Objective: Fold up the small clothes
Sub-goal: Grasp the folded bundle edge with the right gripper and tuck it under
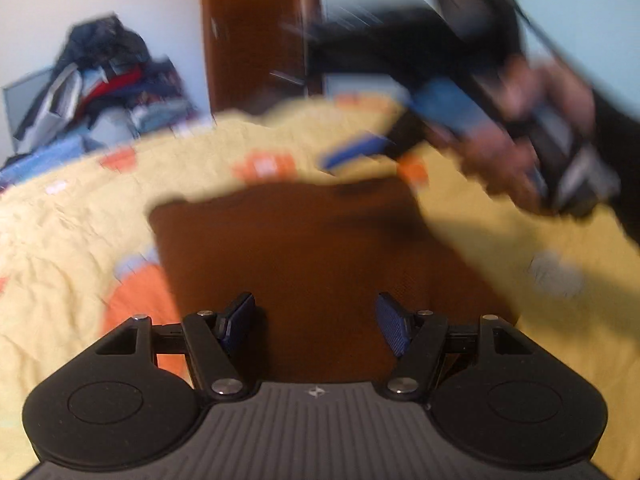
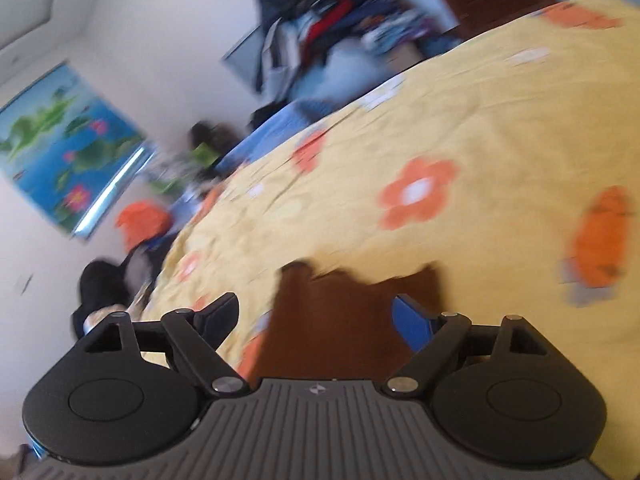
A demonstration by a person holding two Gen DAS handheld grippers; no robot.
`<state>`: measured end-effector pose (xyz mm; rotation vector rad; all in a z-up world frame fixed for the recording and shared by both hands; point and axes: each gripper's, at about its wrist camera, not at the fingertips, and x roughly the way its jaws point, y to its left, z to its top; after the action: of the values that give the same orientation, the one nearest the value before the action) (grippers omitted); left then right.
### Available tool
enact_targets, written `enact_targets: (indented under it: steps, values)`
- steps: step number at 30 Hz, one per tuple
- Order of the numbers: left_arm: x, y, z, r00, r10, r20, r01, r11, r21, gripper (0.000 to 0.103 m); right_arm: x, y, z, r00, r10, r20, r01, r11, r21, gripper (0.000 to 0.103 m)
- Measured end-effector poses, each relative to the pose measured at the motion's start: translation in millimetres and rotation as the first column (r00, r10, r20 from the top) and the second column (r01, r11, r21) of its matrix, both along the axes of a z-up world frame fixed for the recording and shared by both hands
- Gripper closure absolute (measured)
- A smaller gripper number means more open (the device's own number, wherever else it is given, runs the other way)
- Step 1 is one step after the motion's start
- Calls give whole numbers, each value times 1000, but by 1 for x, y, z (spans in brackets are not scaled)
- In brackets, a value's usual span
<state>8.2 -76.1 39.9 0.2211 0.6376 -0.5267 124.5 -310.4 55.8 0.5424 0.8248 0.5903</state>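
Brown cloth, a small garment (image 1: 304, 264), is lying flat on the yellow flowered bedsheet (image 1: 72, 232) of the bed. The left hand-held gripper (image 1: 316, 322) is hovering over its near edge with jaws spread and nothing between them. The right hand-held gripper (image 2: 314, 320) is also standing spread and empty over the garment's ragged edge. A clothes pile (image 2: 332, 16) is sitting beyond the bed.

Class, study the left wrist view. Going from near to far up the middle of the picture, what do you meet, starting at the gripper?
left gripper, open and empty → brown garment lying flat → yellow flowered bedsheet → brown wooden door.
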Motion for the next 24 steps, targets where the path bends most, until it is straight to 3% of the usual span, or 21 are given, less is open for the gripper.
enact_targets:
  steps: [1, 3, 5, 6, 7, 9, 10, 11, 15, 17, 18, 21, 23, 24]
  values:
    - [1, -3, -9, 1000, -6, 16, 6, 1000, 11, 28, 11, 10, -12, 999, 17, -44, -16, 1000, 2, 16]
    - [-4, -4, -17, 997, -11, 72, 10, 1000, 10, 28, 27, 23, -46, 989, 25, -145, -28, 999, -22, 15]
    - [-6, 2, -7, 999, 14, 51, -13, 1000, -18, 28, 19, 15, -47, 995, 27, -97, -25, 1000, 19, 17]
    - [-12, 9, 1, 998, 26, 59, -23, 998, -51, 28, 14, 14, -41, 994, -3, -112, 1, 1000, -22, 29]
    - [-21, 19, 8, 995, 40, 87, -33, 996, -87, 28, 2, 11, -31, 995, -23, -98, 16, 997, -74, 32]
    - [-43, 40, 15, 985, 71, 158, -53, 992, -114, 27, -30, 1, -11, 1000, -22, 0, 22, 994, -107, 20]
    - [-52, 47, 15, 982, 71, 175, -54, 993, -101, 27, -50, -7, -4, 999, -7, 42, 12, 994, -110, 10]
    - [-60, 53, 12, 981, 68, 182, -56, 996, -74, 27, -70, -16, 2, 998, 25, 64, -18, 994, -112, 7]
    - [-71, 55, -9, 984, 49, 171, -59, 997, 55, 27, -128, -39, 0, 993, 105, 45, -99, 987, -130, 15]
    - [-69, 51, -19, 985, 53, 162, -69, 993, 94, 27, -141, -33, -5, 990, 138, 35, -130, 975, -179, 26]
    - [-65, 48, -19, 986, 58, 159, -74, 993, 94, 27, -144, -28, -8, 988, 154, 26, -146, 967, -211, 28]
    - [-57, 41, -17, 984, 83, 155, -94, 993, 66, 27, -145, -8, -20, 980, 197, -6, -190, 939, -285, 49]
    - [-50, 39, -18, 984, 85, 153, -97, 993, 68, 36, -146, 3, -23, 974, 228, -9, -219, 924, -314, 84]
    - [-48, 39, -19, 986, 85, 142, -96, 993, 72, 50, -147, 5, -22, 971, 237, -3, -225, 917, -329, 85]
